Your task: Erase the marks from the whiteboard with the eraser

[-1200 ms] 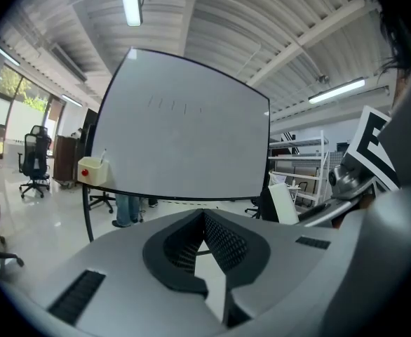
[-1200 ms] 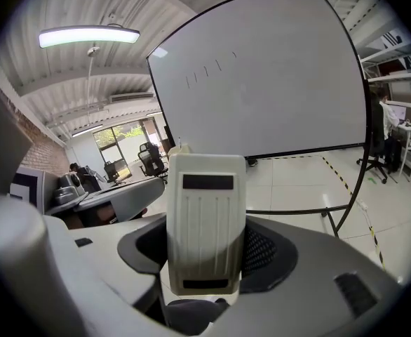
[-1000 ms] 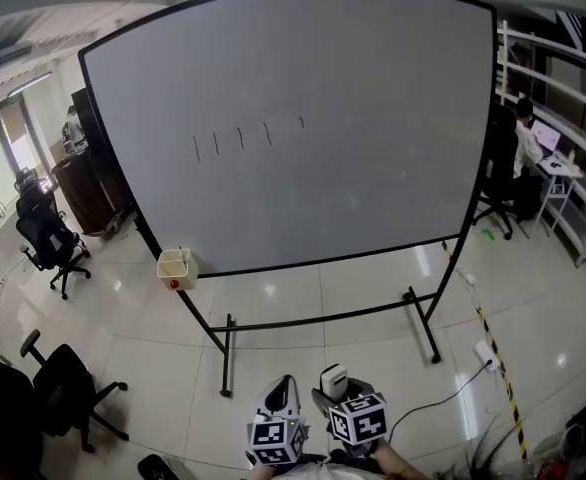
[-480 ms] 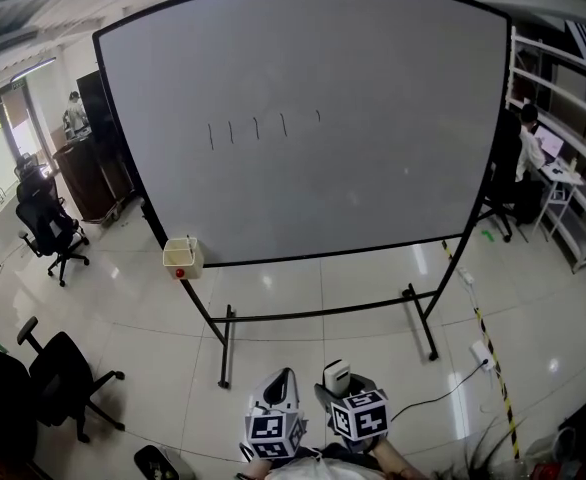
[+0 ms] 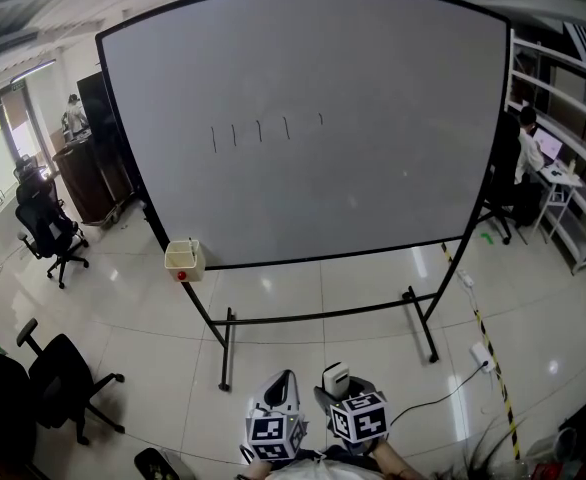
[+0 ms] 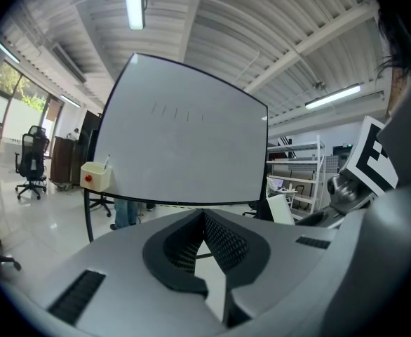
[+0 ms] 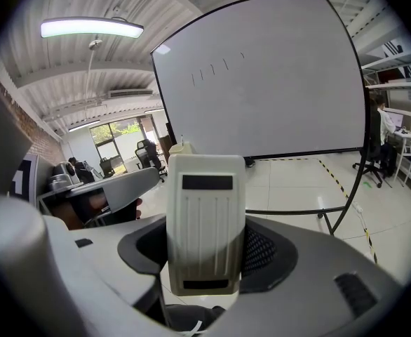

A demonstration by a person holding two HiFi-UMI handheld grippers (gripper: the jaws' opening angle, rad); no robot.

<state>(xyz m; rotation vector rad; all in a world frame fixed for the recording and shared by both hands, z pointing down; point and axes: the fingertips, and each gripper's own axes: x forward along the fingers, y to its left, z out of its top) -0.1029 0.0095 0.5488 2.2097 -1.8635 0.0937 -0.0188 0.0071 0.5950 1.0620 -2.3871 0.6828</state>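
A large whiteboard (image 5: 353, 148) on a wheeled stand fills the head view, with several short black strokes (image 5: 261, 131) in its upper left. The same marks (image 6: 174, 111) show in the left gripper view and the marks (image 7: 216, 68) in the right gripper view. My right gripper (image 5: 335, 380) is held low in front of me, shut on a white eraser (image 7: 205, 223) that stands upright between its jaws; the eraser (image 5: 334, 377) shows in the head view too. Beside it my left gripper (image 5: 281, 386) is shut with nothing in it. Both are well short of the board.
A small cream box (image 5: 183, 258) with a red dot hangs at the board's lower left corner. Black office chairs (image 5: 48, 233) stand at the left. A person (image 5: 526, 158) sits at a desk by white shelves (image 5: 573, 128) on the right. A cable and taped line (image 5: 483, 338) cross the floor.
The whiteboard has shifted slightly right and looms a little larger in the head view. Both grippers stay low and keep their hold.
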